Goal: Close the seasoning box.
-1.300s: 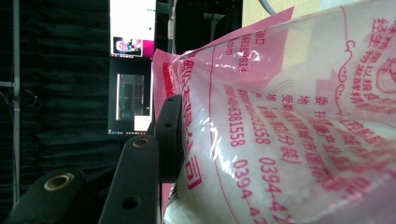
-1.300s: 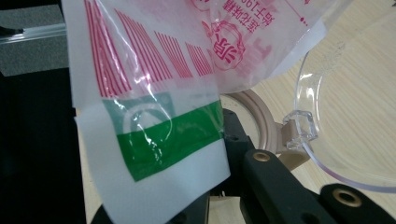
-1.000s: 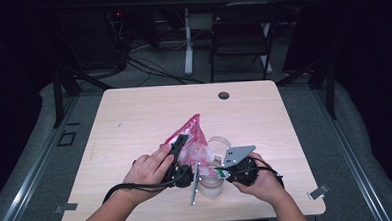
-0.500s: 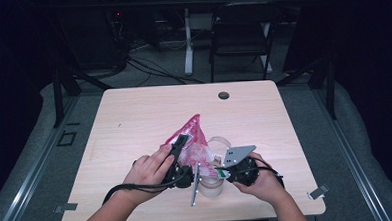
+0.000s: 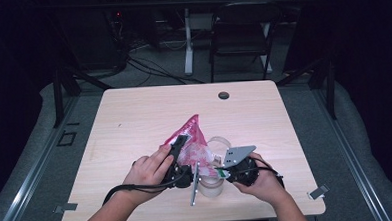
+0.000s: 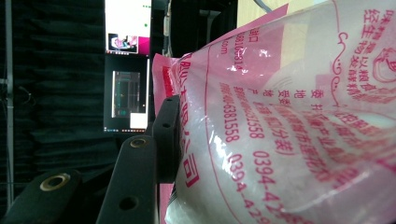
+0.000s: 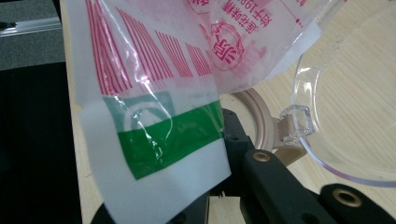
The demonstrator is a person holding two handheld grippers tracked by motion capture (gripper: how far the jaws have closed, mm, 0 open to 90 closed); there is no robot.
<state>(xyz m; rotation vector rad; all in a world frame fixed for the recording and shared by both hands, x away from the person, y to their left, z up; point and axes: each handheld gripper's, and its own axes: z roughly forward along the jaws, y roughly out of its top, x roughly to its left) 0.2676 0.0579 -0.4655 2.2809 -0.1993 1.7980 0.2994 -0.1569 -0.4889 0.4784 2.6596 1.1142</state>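
A pink printed plastic bag (image 5: 194, 139) with white contents is held over the near middle of the table. My left gripper (image 5: 181, 150) grips its bulging side; one black finger (image 6: 166, 135) presses on the bag (image 6: 289, 130), and the other is hidden behind it. My right gripper (image 5: 219, 172) is shut on the bag's flat white edge with the green stripe (image 7: 154, 140), low at the bag's near right. A clear container (image 5: 211, 186) stands below the bag between the hands. Its clear hinged lid (image 7: 345, 116) and beige rim (image 7: 261, 116) lie beside the bag.
The light wooden table (image 5: 134, 118) has a dark round grommet (image 5: 224, 95) near its far edge. A folding chair (image 5: 240, 33) and cables stand on the floor beyond. Both forearms enter over the near edge.
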